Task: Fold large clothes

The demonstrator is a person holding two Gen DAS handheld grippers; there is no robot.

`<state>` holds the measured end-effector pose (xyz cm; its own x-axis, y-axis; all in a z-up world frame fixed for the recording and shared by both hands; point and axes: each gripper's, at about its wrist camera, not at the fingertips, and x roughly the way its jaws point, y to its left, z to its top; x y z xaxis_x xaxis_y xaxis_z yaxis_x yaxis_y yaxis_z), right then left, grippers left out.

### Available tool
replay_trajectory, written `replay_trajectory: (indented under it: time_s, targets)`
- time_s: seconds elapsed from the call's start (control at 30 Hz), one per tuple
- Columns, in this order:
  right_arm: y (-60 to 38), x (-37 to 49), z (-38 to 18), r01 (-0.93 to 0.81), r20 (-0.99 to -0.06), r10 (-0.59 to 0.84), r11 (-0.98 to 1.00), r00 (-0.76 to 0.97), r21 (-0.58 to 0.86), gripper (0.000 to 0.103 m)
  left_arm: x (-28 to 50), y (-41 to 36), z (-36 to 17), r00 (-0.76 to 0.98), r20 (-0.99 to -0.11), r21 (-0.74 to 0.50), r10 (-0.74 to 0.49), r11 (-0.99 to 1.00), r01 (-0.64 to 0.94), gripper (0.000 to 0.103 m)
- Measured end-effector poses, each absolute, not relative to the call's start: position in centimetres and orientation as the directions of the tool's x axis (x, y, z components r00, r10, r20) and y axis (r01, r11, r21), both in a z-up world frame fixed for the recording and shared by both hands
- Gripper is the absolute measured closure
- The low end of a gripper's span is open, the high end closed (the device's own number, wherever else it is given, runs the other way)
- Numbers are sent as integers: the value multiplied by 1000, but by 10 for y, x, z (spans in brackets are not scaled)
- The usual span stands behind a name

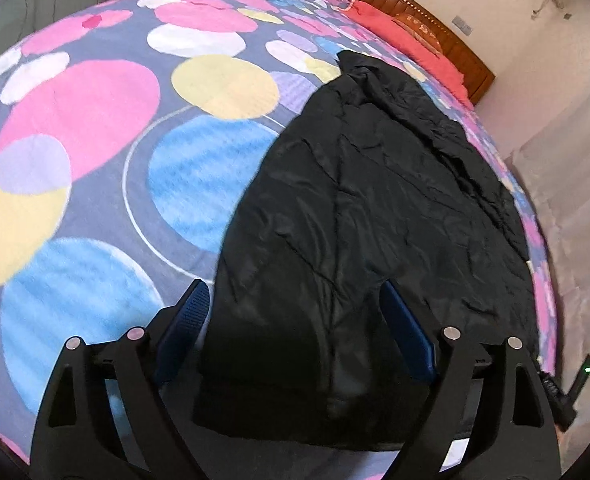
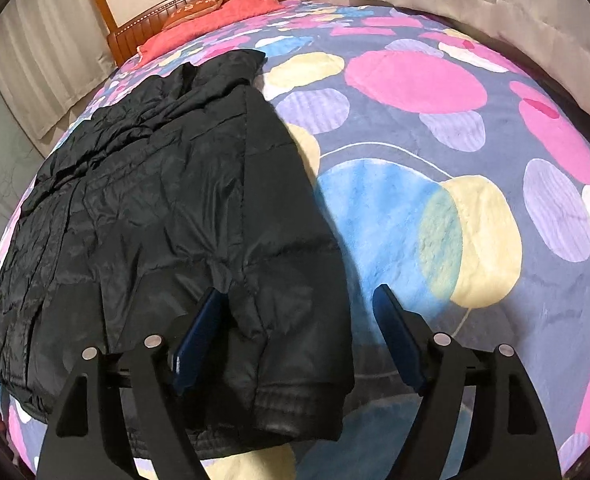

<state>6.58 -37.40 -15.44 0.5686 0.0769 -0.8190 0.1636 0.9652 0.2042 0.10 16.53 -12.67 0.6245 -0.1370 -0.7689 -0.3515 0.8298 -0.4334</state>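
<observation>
So the black puffer jacket (image 1: 375, 200) is lying flat on the bed, on a fleece blanket (image 1: 95, 140) covered in big pink, blue, yellow and lilac circles. From the left wrist view it runs from the near edge of the bed up toward 1 o'clock, collar end pointing at the wooden headboard (image 1: 415, 4). It looks folded lengthwise already, with a sleeve (image 2: 287, 300) laid over the body; you can see its ribbed cuff down at 6 o'clock in the right wrist view.

Left gripper (image 1: 295, 312): jaws spread wide, blue pads either side of the jacket's near end. The fabric sits between them but neither pad is pressing on it as far as I can see.

Right gripper (image 2: 299, 312): jaws also spread. The left pad sits over the jacket, the right one is out over bare blanket, and the sleeve edge lies in between. Not pinching anything.

A red pillow (image 2: 215, 16) sits up by the headboard at about 11 o'clock in the right view, pale curtains (image 2: 39, 64) behind the bed. A bit of the other gripper (image 1: 575, 384) shows at 4 o'clock in the left view.
</observation>
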Motion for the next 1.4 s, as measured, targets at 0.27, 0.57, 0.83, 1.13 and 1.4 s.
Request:
replay_trajectory:
  time_s: [0.27, 0.57, 0.83, 1.13, 1.4]
  targets:
    - [-366, 55, -157, 145, -809, 114, 960, 577, 239, 42, -1, 152, -131, 626, -772, -405, -110, 845, -351, 40]
    - [-367, 47, -153, 147, -803, 137, 952, 580, 269, 45, -4, 155, -132, 633, -766, -419, -113, 835, -357, 38]
    - [-357, 39, -154, 132, -795, 170, 945, 583, 298, 66, -6, 149, -130, 637, -759, -427, -132, 840, -335, 72]
    - [-360, 31, -147, 97, -761, 250, 920, 599, 379, 85, -16, 148, -119, 672, -725, -456, -151, 837, -304, 88]
    - [-364, 27, -148, 84, -748, 281, 909, 601, 409, 86, -22, 153, -114, 679, -718, -461, -152, 835, -301, 89]
